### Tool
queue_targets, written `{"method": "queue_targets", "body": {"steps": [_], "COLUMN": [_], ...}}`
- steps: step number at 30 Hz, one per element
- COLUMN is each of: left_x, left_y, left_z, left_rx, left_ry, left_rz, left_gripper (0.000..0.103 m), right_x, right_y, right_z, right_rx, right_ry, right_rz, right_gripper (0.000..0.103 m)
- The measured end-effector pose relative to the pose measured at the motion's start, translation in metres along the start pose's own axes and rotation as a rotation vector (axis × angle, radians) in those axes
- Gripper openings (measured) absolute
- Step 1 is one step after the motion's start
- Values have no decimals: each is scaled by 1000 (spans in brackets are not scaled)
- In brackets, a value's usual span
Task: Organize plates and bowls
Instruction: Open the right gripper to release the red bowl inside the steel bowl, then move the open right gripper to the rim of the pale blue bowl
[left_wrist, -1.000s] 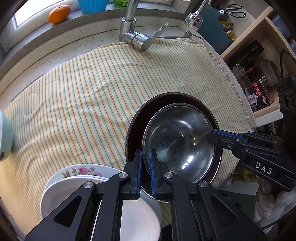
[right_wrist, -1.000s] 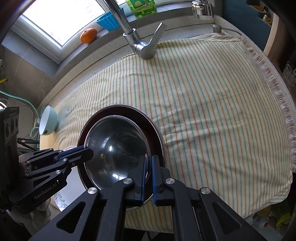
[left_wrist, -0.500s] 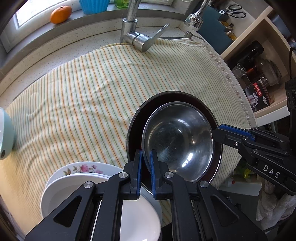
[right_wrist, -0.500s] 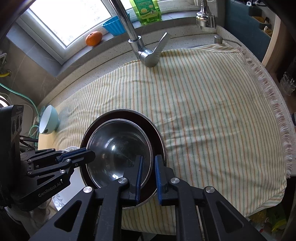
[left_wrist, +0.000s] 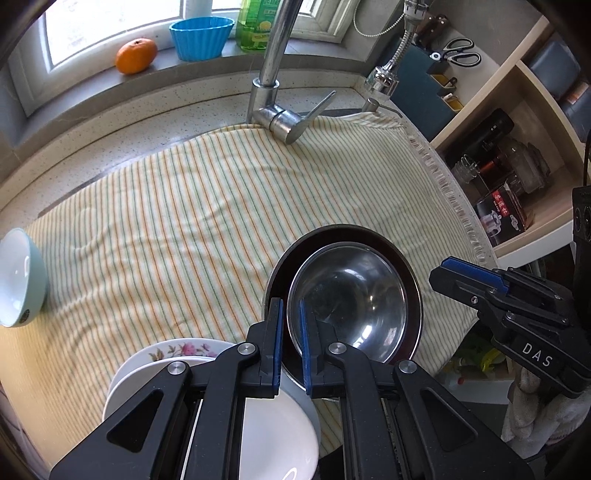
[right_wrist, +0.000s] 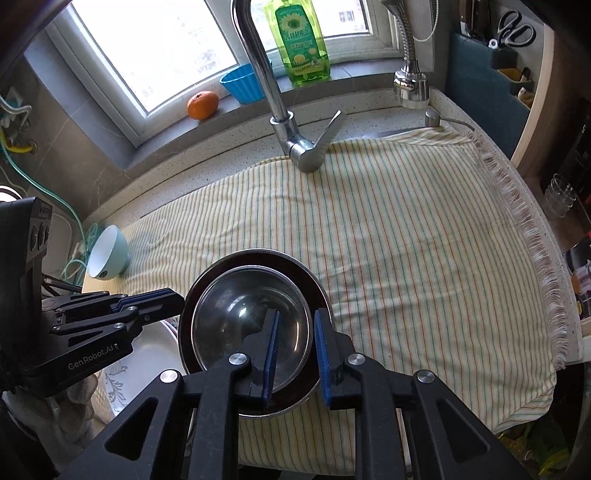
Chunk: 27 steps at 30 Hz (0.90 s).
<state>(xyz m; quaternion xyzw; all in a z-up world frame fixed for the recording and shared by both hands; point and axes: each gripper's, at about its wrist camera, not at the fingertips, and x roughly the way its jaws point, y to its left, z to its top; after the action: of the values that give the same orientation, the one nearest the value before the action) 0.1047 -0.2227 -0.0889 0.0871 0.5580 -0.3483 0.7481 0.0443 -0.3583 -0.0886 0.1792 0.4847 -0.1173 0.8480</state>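
A steel bowl (left_wrist: 351, 299) sits nested in a larger dark-lined bowl (left_wrist: 284, 266) on the striped cloth (left_wrist: 192, 221). My left gripper (left_wrist: 291, 314) is shut on the near-left rims of the nested bowls. In the right wrist view my right gripper (right_wrist: 295, 332) is open, its fingers straddling the near-right rim of the steel bowl (right_wrist: 236, 317) without gripping. White plates (left_wrist: 258, 424), one flowered, are stacked below my left gripper. A pale blue bowl (left_wrist: 20, 277) lies tipped at the cloth's left edge; it also shows in the right wrist view (right_wrist: 109, 258).
A tap (right_wrist: 295, 144) stands at the cloth's far edge, a spray head (right_wrist: 410, 85) to its right. An orange (right_wrist: 202, 105), a blue cup (right_wrist: 243, 83) and a green soap bottle (right_wrist: 301, 40) sit on the sill. Shelves with jars (left_wrist: 509, 173) are right.
My right gripper has opened, let go of the bowls' rim and drawn back and up. My left gripper has stayed shut on the rim and lifted away a little.
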Motion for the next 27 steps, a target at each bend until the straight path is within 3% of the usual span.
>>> {"method": "queue_targets", "body": {"steps": [4, 11, 19, 27], "left_x": [-12, -37, -63, -92], "left_y": [8, 34, 75, 140], "left_z": [0, -9, -27, -62], "left_rx": [-28, -81, -159, -338], "left_ry": [-26, -90, -152, -218], "left_rz": [-20, -7, 49, 100], "left_gripper": [7, 7, 7, 7], "right_x": [-10, -18, -17, -7], "right_y": [7, 24, 68, 117], "right_z": [3, 10, 22, 44], "right_rx": [-2, -14, -103, -192], "right_ry": [-68, -113, -105, -87], "right_rz": [3, 34, 105, 158], "right_gripper": [21, 22, 22, 22]}}
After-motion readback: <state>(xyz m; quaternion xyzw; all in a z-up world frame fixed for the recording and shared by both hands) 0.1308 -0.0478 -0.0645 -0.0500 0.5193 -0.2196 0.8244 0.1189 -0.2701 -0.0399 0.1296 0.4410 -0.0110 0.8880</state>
